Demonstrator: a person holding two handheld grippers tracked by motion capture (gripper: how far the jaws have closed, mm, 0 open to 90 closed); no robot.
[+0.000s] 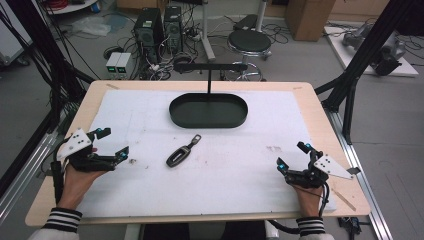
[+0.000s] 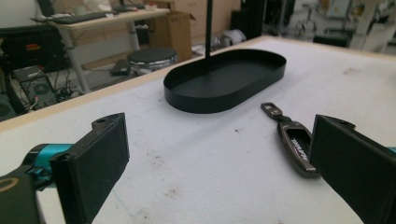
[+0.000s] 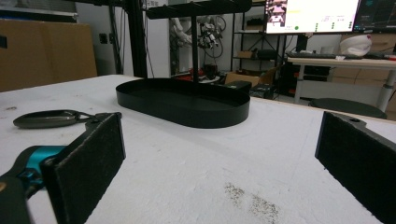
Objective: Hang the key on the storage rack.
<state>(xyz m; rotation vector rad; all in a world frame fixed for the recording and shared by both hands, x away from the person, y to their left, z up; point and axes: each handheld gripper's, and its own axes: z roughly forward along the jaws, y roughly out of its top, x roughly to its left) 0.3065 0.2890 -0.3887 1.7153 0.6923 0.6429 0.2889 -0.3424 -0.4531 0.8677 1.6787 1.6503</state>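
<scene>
A robotics or electronics lab, judging by the desktop computer towers (image 1: 159, 27) on the bare grey floor amid tangled cables (image 1: 165, 67). Beyond the worktop (image 1: 210, 86), a round black stool (image 1: 249, 41), cardboard boxes (image 1: 309, 17) and black metal frame struts (image 1: 367, 47). Farther back, lit monitors (image 3: 312, 15) above a cluttered desk (image 3: 341, 59).

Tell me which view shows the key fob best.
The left gripper view: the key fob lies close, with lettering visible on its dark casing, though the gripper's jaw hides one end. The high view shows the whole fob, but small. The right gripper view shows it low and side-on, partly behind a jaw.
</scene>
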